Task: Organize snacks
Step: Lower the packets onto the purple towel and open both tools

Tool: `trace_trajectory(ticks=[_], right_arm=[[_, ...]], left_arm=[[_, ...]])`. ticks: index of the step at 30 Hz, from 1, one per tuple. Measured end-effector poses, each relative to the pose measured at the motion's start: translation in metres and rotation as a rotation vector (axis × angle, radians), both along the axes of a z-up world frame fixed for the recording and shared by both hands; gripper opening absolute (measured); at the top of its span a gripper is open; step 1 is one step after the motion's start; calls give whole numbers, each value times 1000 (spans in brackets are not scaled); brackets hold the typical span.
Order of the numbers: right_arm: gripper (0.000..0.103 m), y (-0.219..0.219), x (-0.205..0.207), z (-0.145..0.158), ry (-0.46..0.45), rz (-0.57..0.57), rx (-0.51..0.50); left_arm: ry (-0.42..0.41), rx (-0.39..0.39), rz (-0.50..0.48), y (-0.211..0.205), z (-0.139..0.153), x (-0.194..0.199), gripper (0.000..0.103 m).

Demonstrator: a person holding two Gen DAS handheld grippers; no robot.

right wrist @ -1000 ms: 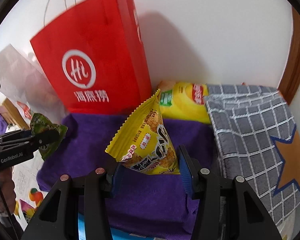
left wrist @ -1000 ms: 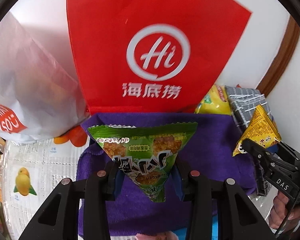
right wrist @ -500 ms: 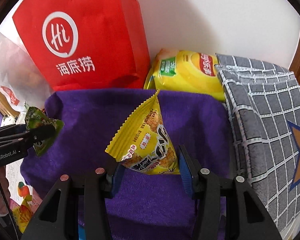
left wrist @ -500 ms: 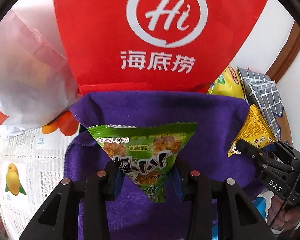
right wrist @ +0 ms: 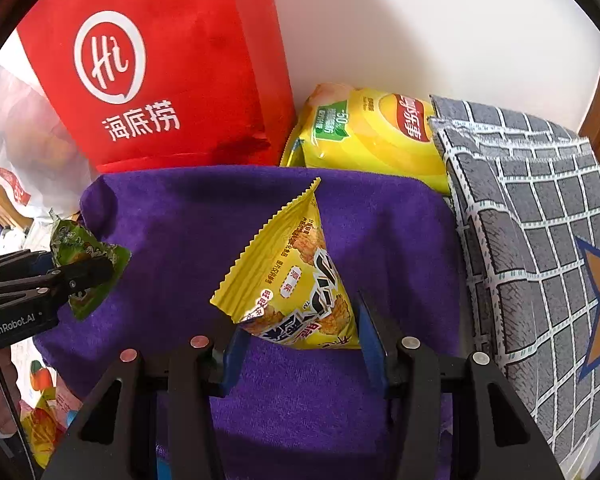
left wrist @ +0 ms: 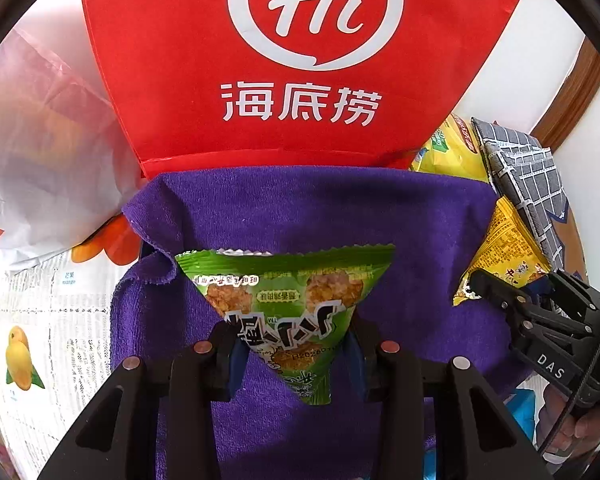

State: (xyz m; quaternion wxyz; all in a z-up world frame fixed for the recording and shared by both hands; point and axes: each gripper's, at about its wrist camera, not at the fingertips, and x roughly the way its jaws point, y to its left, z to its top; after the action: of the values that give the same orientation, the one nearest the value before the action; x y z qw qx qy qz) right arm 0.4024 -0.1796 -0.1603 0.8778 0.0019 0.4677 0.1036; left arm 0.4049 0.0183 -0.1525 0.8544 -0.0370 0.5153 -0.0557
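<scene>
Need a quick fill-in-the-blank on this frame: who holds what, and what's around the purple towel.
1. The left gripper is shut on a ____ triangular snack packet.
2. The right gripper holds a ____ triangular packet.
3. Both packets hang over a ____ towel.
4. Behind the towel stands a ____ bag with a white Hi logo.

Missing words: green; yellow; purple; red
</scene>
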Motion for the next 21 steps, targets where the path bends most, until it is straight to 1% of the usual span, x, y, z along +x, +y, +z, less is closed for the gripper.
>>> trace_trajectory(ticks=[2,3,4,7,10,12,14,16,18,21], right_arm=[[55,1,-2,2,-5,7,-7],[60,1,-2,3,-7,7,-8],[62,1,-3,5,-12,6,-8],[65,-2,-6,13,-29,0,-5],[69,-6,-10,24,-50,-2,24],[71,-7,-12,28,-57,-5,32],[72,-7,-14,33,-61,-13,29],[75,-7,-16,37,-64,-22,23],[78,-4,-17,39,-61,-37,6],[78,-1,-21,46,-70,-65,-29]], left_arm=[[2,0,1,1,0,0,39],[6,-3,5,2,0,1,39],[9,-6,7,2,-1,2,39],[7,-17,15,5,1,2,39],[-6,-26,8,7,8,-2,40],[-8,-41,8,7,12,-4,51],[-20,-46,12,8,16,-6,57],[-35,-44,8,7,22,-9,59],[-48,-45,2,6,28,-12,63],[-66,-43,-8,4,38,-17,65]])
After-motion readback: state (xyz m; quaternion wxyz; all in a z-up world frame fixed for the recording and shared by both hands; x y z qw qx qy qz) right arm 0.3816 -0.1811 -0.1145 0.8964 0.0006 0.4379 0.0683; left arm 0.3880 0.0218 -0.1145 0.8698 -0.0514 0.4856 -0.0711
